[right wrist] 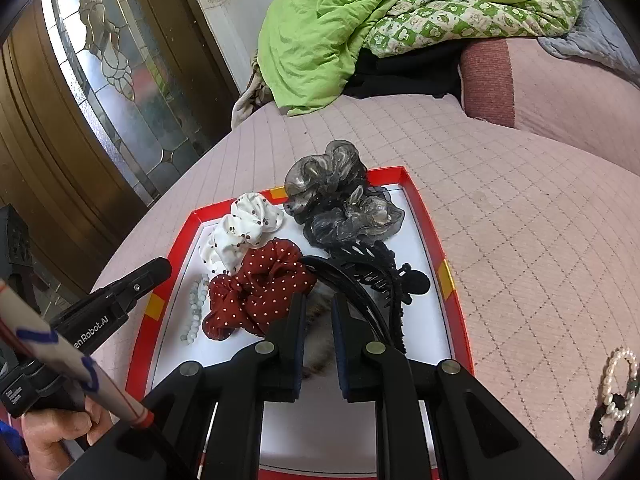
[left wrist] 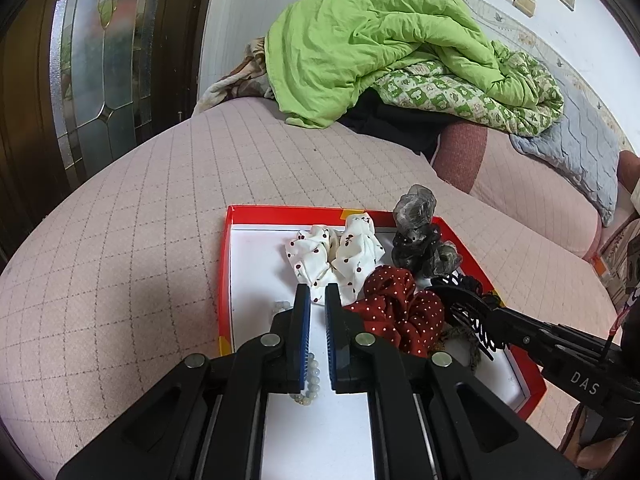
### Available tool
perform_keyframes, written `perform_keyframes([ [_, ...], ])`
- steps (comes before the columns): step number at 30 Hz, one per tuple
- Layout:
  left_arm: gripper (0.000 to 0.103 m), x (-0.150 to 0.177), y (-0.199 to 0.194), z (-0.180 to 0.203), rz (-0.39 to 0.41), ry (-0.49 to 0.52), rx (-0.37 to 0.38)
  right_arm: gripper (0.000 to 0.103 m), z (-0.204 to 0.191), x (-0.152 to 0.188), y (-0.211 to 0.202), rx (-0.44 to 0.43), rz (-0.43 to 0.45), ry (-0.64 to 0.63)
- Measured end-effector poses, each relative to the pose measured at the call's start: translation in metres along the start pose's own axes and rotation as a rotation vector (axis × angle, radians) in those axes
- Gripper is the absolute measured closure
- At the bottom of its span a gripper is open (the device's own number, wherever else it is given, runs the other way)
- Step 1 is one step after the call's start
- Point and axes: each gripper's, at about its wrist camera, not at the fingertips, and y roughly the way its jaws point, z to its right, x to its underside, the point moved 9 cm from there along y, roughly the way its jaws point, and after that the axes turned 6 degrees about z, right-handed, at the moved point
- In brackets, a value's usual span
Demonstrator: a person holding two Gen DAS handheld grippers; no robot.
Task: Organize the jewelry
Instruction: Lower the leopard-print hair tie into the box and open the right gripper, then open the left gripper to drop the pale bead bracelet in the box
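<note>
Left gripper (left wrist: 318, 294) open, pale bead bracelet (left wrist: 310, 380) beneath its jaws in red tray (left wrist: 226, 280). Right gripper (right wrist: 319, 304) open over brown scrunchie (right wrist: 320, 356). Risk: black claw clip (right wrist: 380, 280), beside right finger, snags.

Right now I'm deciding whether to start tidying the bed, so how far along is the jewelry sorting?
Mostly done, it seems. Already in the red box: white scrunchie, red dotted scrunchie, grey organza scrunchie, black claw clip and pale bead bracelet. In hand: nothing; the left gripper and right gripper hover open over the box. Left: the pearl bracelet and a dark bracelet on the bedspread.
</note>
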Motion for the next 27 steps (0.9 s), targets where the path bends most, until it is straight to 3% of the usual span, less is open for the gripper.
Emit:
perform_keyframes([
  [2,0.087,-0.001,-0.001,0.002,0.006,0.002,-0.004,0.087,0.001,-0.001,-0.002,-0.003,0.003,0.004],
  [27,0.085,0.000,-0.011,0.023,0.036,0.059,-0.034,0.080,0.007,0.000,-0.051,-0.048,0.043,0.046],
])
